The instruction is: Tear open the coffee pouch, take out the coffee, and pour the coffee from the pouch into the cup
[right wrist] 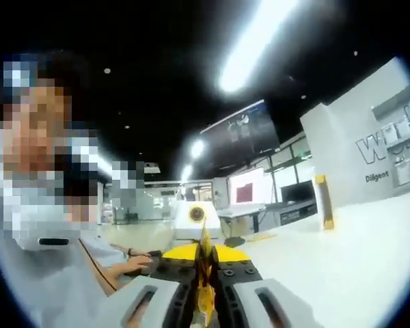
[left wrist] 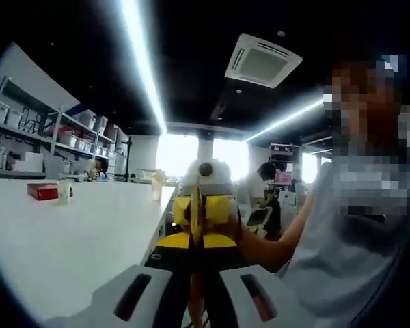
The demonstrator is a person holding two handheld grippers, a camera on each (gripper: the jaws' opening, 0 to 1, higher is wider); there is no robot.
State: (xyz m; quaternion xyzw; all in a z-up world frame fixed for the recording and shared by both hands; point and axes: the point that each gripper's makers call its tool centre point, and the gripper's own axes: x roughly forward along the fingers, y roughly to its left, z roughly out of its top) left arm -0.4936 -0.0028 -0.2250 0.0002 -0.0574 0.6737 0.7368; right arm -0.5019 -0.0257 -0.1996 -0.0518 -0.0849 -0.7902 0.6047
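A thin yellow coffee pouch [left wrist: 197, 217] stands edge-on between my two grippers, which face each other above the table edge. My left gripper [left wrist: 197, 290] is shut on its near end. Straight ahead in the left gripper view, the right gripper [left wrist: 205, 236], yellow and black, grips the far end. In the right gripper view the same pouch [right wrist: 204, 254] rises between the closed jaws of my right gripper [right wrist: 205, 301], with the left gripper [right wrist: 197, 251] facing it. A small white cup [left wrist: 63, 192] stands far off on the white table [left wrist: 75, 239].
A red box [left wrist: 42, 191] lies beside the cup, and another small pale cup [left wrist: 156, 188] stands near the table's far edge. Shelves [left wrist: 27, 137] line the left wall. The person's hand [left wrist: 249, 242] holds the right gripper; another person [left wrist: 265, 195] sits behind.
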